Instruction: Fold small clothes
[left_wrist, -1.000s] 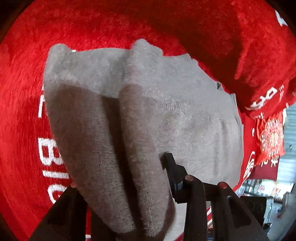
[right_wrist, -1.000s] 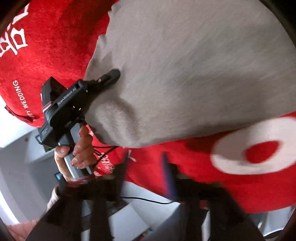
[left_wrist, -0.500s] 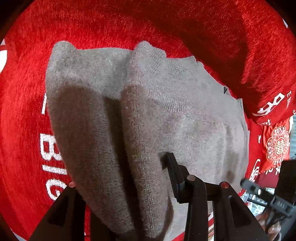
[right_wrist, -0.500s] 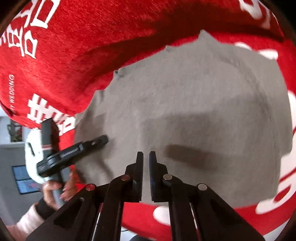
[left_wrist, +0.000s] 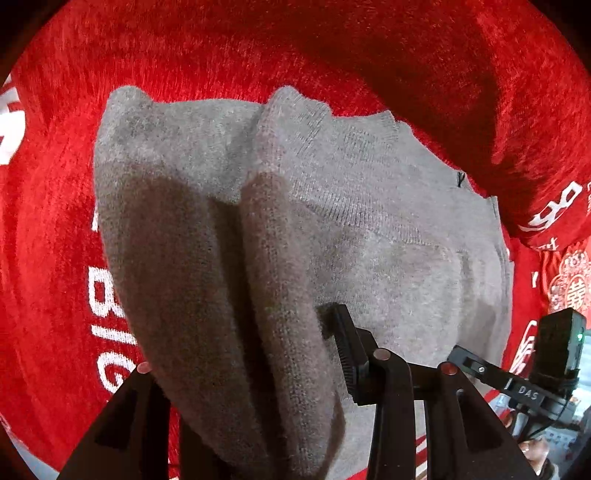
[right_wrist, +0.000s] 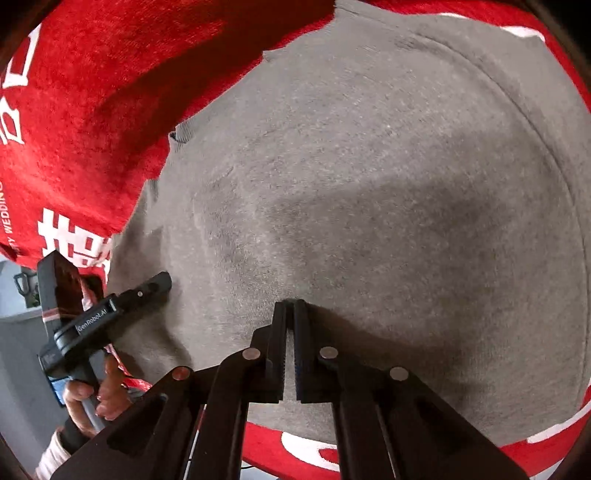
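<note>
Spreading under everything is the red plush cloth (left_wrist: 332, 48) with white lettering, which covers the tabletop and rises in a fold along the far side. On it lies the grey knit garment (right_wrist: 369, 166), the next largest thing in view, flat over most of its area, its ribbed edge running along the right side in my right wrist view. At its near left part a thick bunch of the knit (left_wrist: 207, 258) is lifted off the cloth and stands in two soft ridges that run down between the fingers of my left tongs (left_wrist: 240, 369). Those tongs are clamped on that bunch: the toothed pad (left_wrist: 347, 354) on the right presses into the wool, while the other finger is mostly hidden behind the fabric. In the right wrist view the same left tongs (right_wrist: 155, 288) show at the garment's left edge, held by my left hand (right_wrist: 92, 395) with a pale cuff at the wrist. My right tongs (right_wrist: 290, 306) are drawn together, the two pads nearly meeting with only a thin slit between them, their tips resting on the flat grey knit near its lower middle. Whether they pinch any fabric I cannot tell. From the left wrist view the right tongs (left_wrist: 476, 365) appear at the garment's lower right edge.
</note>
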